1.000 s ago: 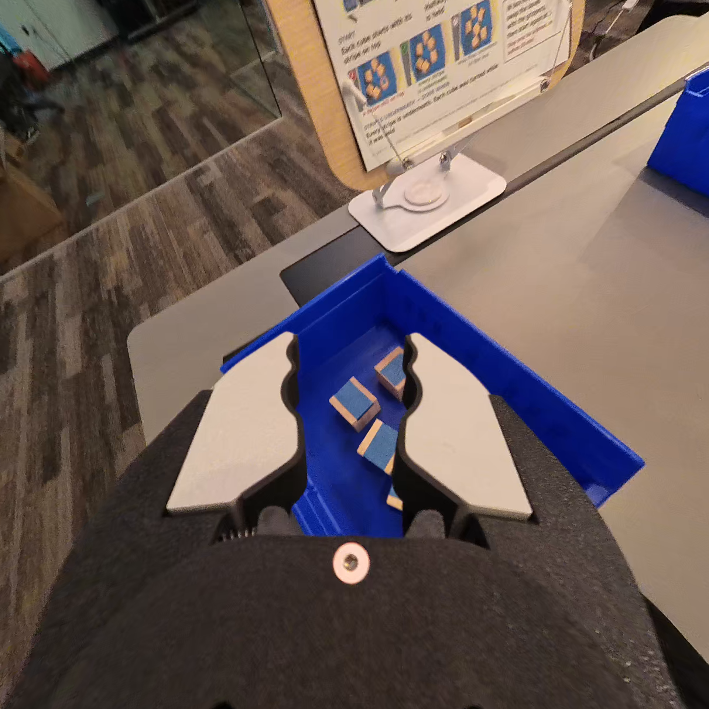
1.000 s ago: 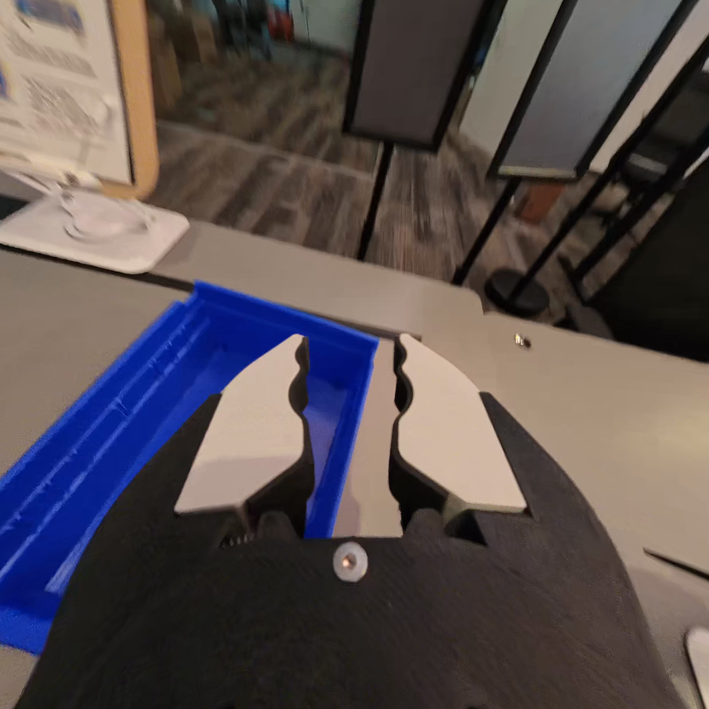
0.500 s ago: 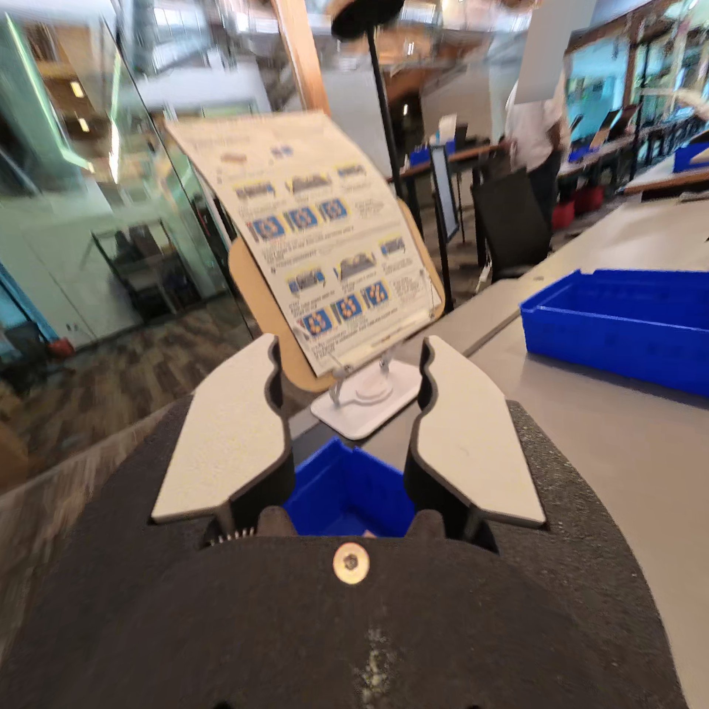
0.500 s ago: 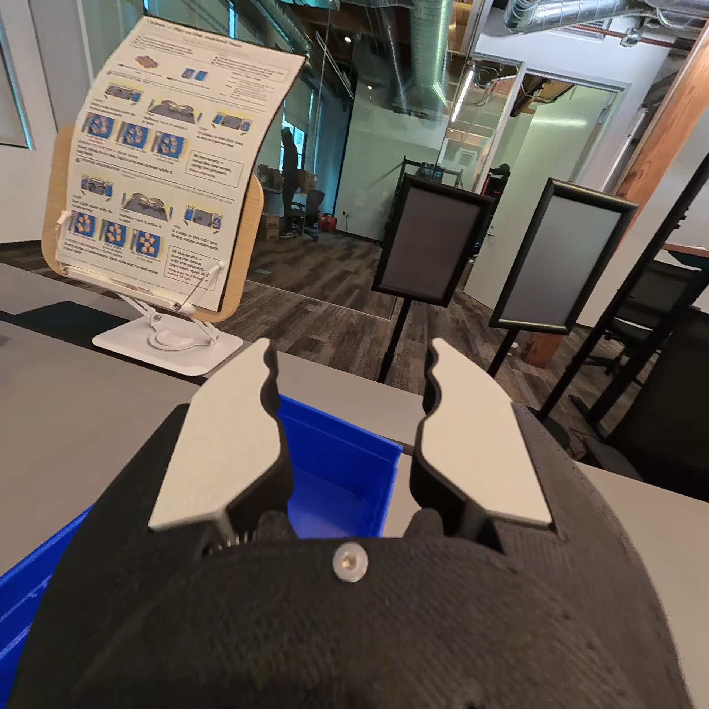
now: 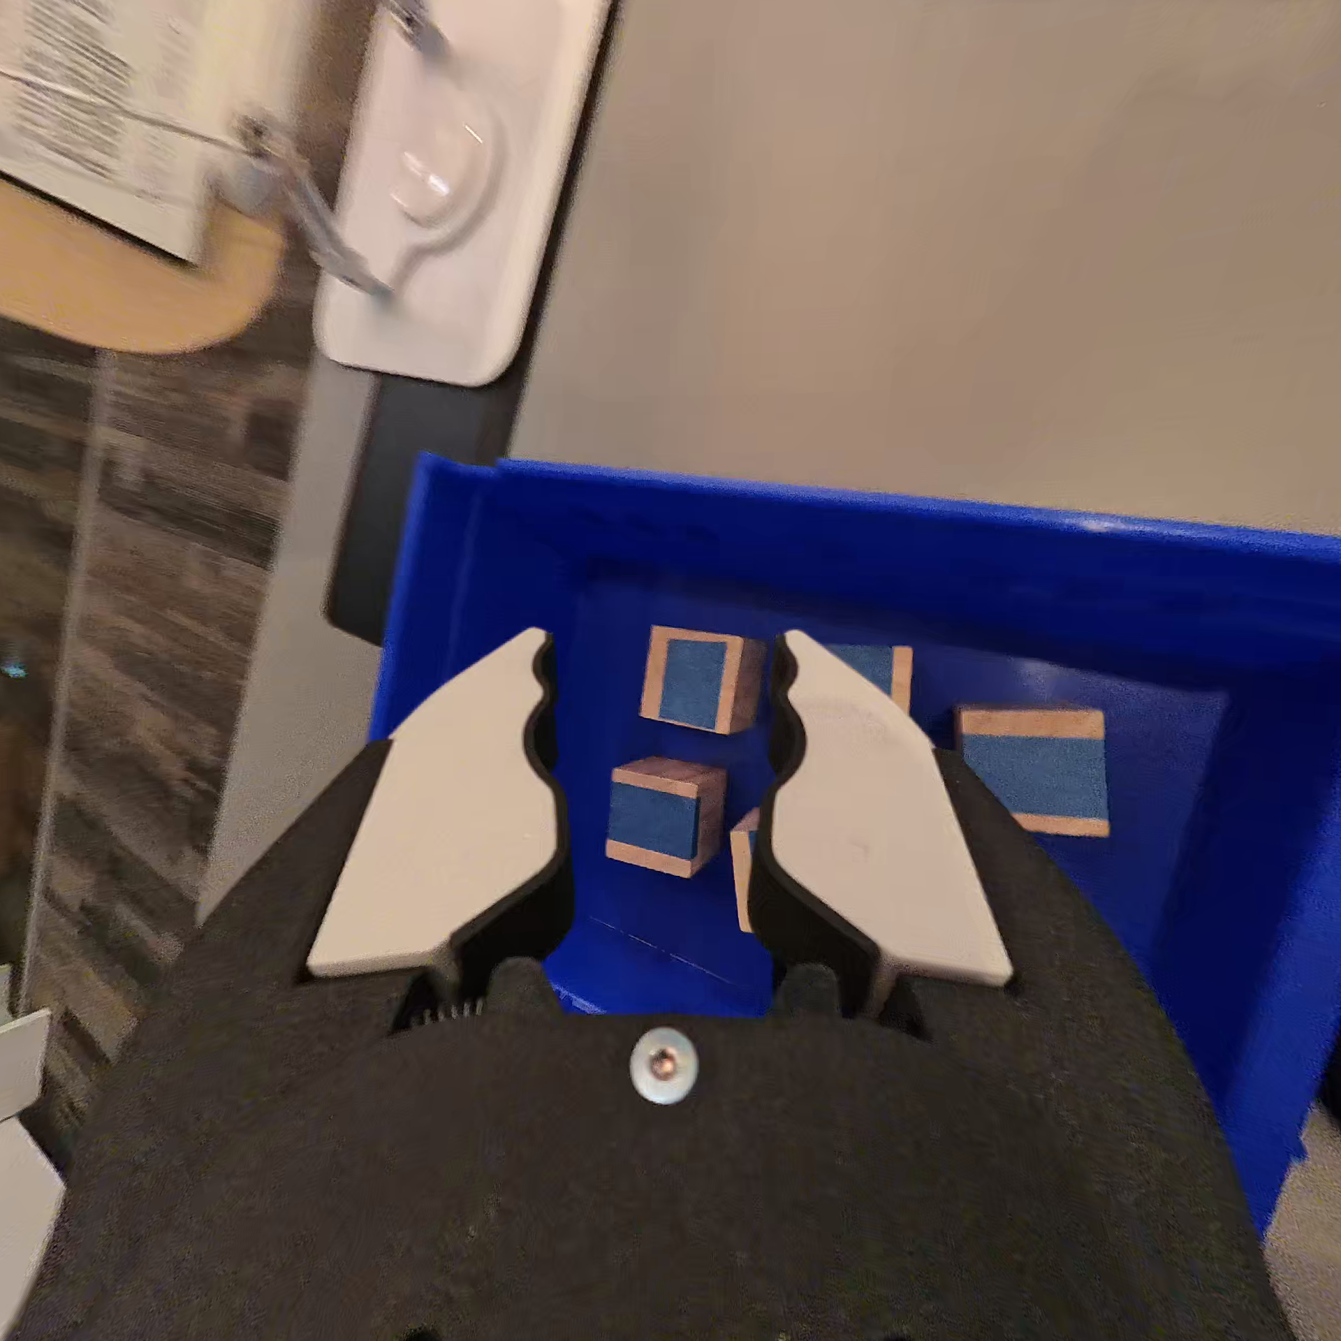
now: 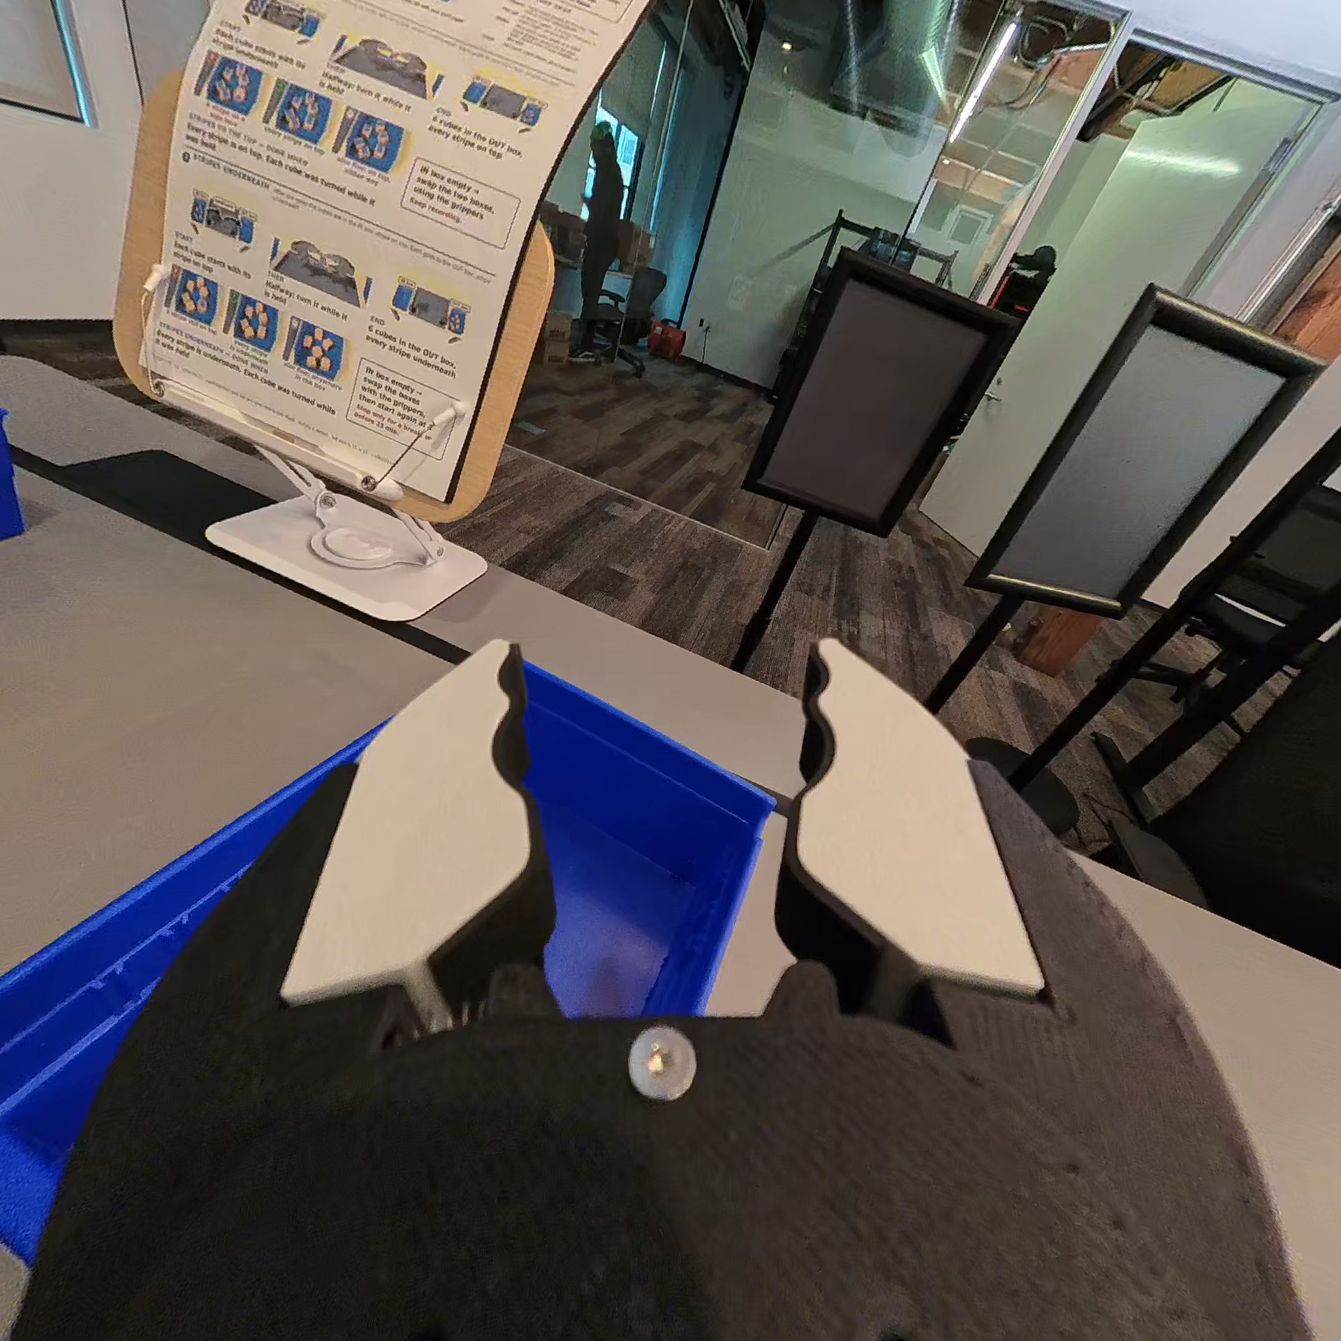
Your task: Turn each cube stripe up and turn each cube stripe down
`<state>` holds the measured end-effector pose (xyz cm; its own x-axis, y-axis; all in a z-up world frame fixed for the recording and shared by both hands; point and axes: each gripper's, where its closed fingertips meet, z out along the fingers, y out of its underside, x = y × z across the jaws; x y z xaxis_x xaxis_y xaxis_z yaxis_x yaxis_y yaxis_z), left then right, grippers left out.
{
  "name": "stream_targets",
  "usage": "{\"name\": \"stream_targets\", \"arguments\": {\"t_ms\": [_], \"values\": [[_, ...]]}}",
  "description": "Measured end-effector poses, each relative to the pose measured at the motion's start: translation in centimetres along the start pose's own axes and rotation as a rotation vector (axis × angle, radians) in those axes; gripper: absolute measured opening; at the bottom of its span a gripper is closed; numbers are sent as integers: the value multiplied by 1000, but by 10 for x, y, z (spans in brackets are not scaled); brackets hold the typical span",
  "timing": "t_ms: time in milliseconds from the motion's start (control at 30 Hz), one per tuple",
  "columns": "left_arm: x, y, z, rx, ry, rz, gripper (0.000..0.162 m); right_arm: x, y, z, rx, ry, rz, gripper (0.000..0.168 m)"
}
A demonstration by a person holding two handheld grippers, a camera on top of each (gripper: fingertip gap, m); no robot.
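Left claw (image 5: 664, 646): released, jaws parted, nothing between them; poised above the near end of a blue bin (image 5: 871, 522), pointing down into it.

Blue bin, left wrist view: standing on the grey bench (image 5: 943, 254); five wooden cubes visible on its floor, each with a blue stripe face showing.
- Cube (image 5: 700, 678), seen between the claw tips, near the far wall, stripe up.
- Cube (image 5: 664, 816), just nearer than the first, apart from it, stripe toward the camera.
- Cube (image 5: 744, 867), mostly hidden behind the right finger (image 5: 863, 813); stripe side unclear.
- Cube (image 5: 885, 667), partly hidden behind the same finger tip, stripe visible.
- Cube (image 5: 1034, 773), off to the right, stripe up.

Beyond the bin, blurred: white stand base (image 5: 443, 181) with an instruction sheet (image 5: 94, 123) on a wooden board.

Right claw (image 6: 660, 657): released, jaws wide apart, holding nothing; held over the far corner of a second blue bin (image 6: 646, 762), visible part bare, on the same bench (image 6: 167, 689). Sheet on stand (image 6: 348, 239) at the bench's far edge; two black-framed panels (image 6: 878, 392) on floor stands farther off.
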<state>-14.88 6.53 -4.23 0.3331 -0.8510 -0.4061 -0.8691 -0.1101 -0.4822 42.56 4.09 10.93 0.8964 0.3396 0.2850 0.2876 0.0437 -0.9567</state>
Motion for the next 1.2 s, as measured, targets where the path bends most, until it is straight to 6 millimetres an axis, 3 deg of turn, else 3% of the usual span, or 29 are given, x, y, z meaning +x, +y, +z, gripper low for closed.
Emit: {"name": "stream_targets", "arguments": {"t_ms": [300,633,1033,1200], "values": [[15,41,50,-289,269,33,60,-9,17,9,-96,-21,-67,75],[16,61,70,-363,305,30,50,-10,30,15,-142,-45,-53,75],[14,69,74,-396,289,0,45,-12,39,21,-173,-68,-50,74],[-1,52,54,-349,199,-28,45,-19,29,26,-130,-74,-62,74]]}}
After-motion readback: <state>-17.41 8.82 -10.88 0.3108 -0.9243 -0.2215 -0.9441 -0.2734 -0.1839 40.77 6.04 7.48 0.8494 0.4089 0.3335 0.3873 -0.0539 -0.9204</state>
